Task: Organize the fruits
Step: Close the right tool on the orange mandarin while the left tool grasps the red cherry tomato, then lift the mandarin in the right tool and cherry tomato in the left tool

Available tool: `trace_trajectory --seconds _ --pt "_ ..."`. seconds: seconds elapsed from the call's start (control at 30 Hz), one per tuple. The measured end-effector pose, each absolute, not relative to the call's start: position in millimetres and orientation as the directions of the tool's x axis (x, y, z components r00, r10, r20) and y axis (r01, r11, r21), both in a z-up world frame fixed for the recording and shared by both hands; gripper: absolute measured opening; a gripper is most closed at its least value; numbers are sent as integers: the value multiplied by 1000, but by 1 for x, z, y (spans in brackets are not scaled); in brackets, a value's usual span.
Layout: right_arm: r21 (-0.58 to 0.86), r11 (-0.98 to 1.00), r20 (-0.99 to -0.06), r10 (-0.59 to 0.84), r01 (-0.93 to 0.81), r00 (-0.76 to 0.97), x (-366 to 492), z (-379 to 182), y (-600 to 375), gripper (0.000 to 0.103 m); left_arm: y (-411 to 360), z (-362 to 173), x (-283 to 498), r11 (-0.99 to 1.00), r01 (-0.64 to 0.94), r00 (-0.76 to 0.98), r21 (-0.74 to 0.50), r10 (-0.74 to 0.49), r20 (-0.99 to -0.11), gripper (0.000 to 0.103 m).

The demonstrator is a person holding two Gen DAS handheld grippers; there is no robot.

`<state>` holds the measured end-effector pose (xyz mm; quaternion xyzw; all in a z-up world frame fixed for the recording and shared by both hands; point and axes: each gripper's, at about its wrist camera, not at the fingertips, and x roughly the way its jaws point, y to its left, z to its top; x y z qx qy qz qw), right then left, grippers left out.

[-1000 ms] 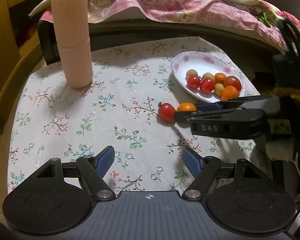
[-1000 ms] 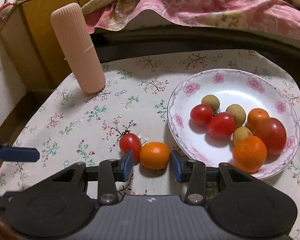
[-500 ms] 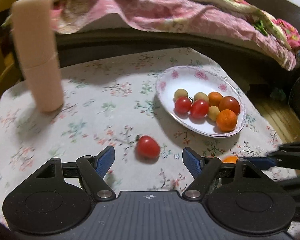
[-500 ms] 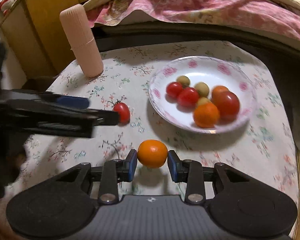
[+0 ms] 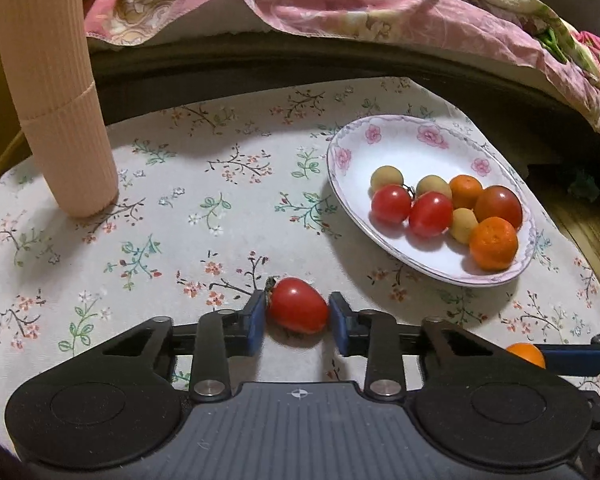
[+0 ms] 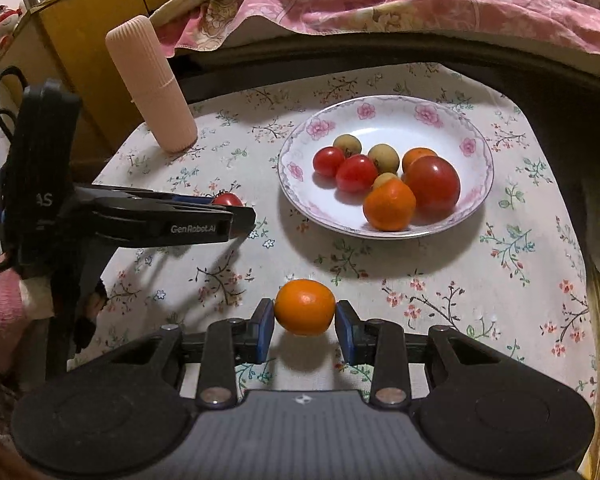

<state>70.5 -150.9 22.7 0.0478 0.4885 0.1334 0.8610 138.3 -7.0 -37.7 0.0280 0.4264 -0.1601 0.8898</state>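
Left gripper (image 5: 297,317) has closed in on the tomato (image 5: 298,311) near the plate (image 5: 396,140), pads touching it; right gripper (image 6: 305,323) clasps the orange (image 6: 305,306) before the plate.

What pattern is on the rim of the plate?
Pink flowers on white, around the plate rim. It shows best in the right wrist view.

Both wrist cameras look forward, low and close over the table (image 5: 220,200), each along its own jaws. Both views share the floral plate (image 5: 384,144) (image 6: 384,116) ahead and right of the jaws, and the ribbed pink cylinder (image 5: 56,92) (image 6: 150,84) ahead-left.
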Motion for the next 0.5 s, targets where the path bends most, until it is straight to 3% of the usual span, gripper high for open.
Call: trace_trajectory --seconds 0.5 --pt "177 960 -853 259 -216 453 45 21 -144 36 5 -16 54 887 462 491 -16 -271 -828 41"
